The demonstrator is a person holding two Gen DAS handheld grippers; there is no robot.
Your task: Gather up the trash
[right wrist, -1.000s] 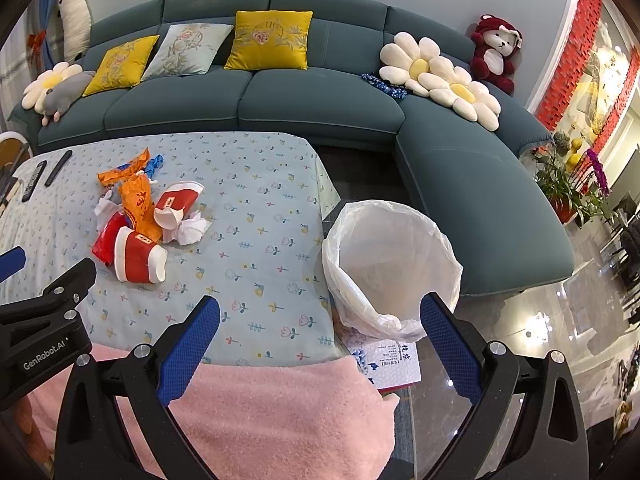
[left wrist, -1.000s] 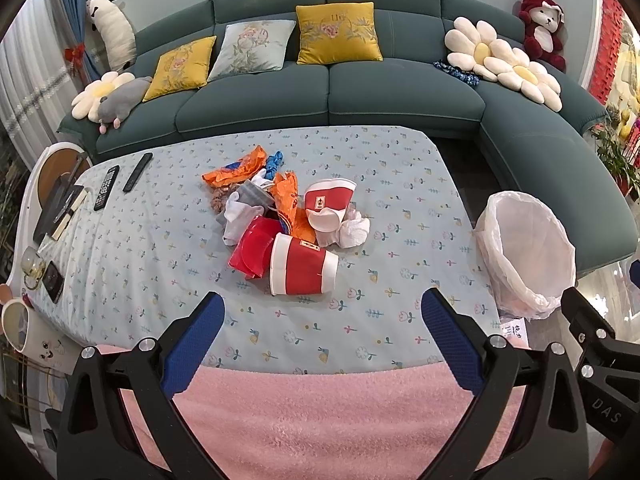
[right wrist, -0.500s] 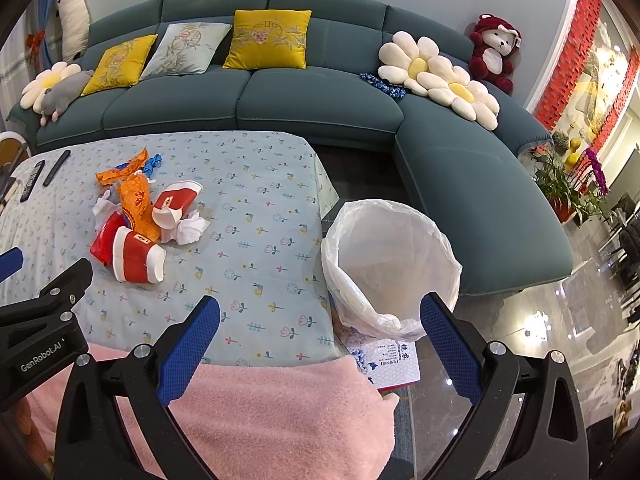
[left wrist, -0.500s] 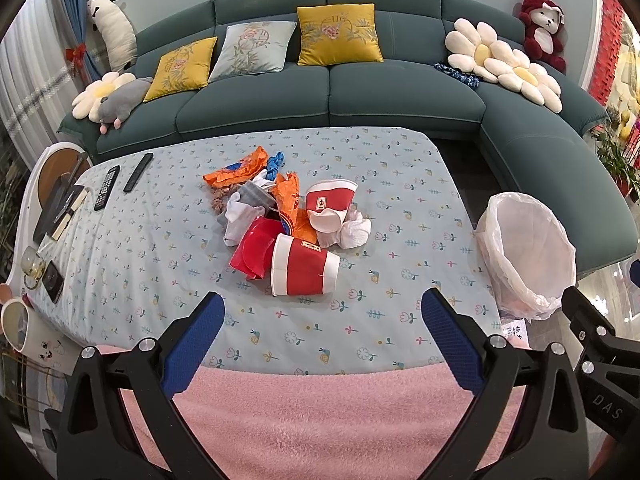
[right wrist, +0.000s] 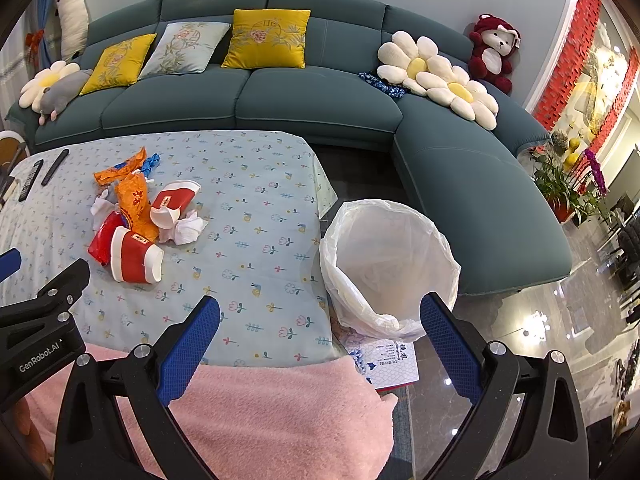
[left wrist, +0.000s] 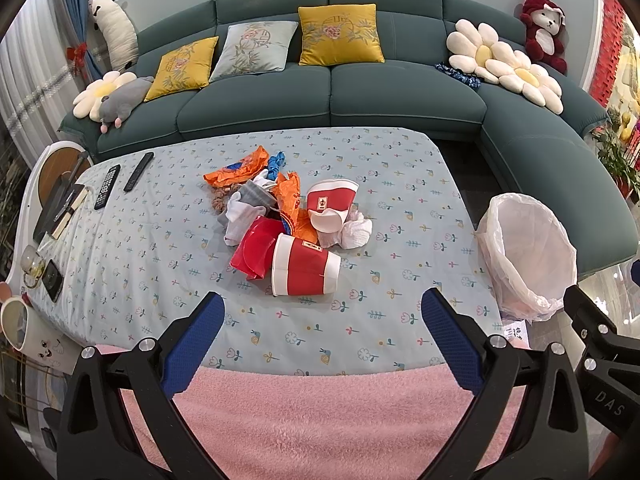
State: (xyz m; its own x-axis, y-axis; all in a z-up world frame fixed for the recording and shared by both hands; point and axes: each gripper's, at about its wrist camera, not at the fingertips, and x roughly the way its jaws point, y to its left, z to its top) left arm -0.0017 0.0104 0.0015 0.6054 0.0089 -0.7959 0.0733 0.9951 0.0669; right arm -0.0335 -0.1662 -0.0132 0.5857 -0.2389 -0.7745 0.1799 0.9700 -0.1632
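Both claws, left [left wrist: 322, 332] and right [right wrist: 320, 336], are wide open and hold nothing. Crushed red-and-white paper cups [left wrist: 306, 266] lie piled on the flowery blue tabletop [left wrist: 160, 248]. A white plastic-lined bin [right wrist: 390, 268] stands beside it.

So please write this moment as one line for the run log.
left tool: open, empty | right tool: open, empty | trash pile: on table, untouched | bin: beside table, lined

— Any lettering to read?
— "GenRobot.AI" in white on the black body of the left gripper [right wrist: 40, 354], left of the right gripper's fingers [right wrist: 188, 344]. "DAS" on the right gripper [left wrist: 608, 402], right of the left gripper's fingers [left wrist: 452, 344].
— Elsewhere?
— Printed characters on a booklet [right wrist: 386, 362] between the right gripper's fingers, too small to read. Labels on the red paper cups [left wrist: 306, 266] illegible.
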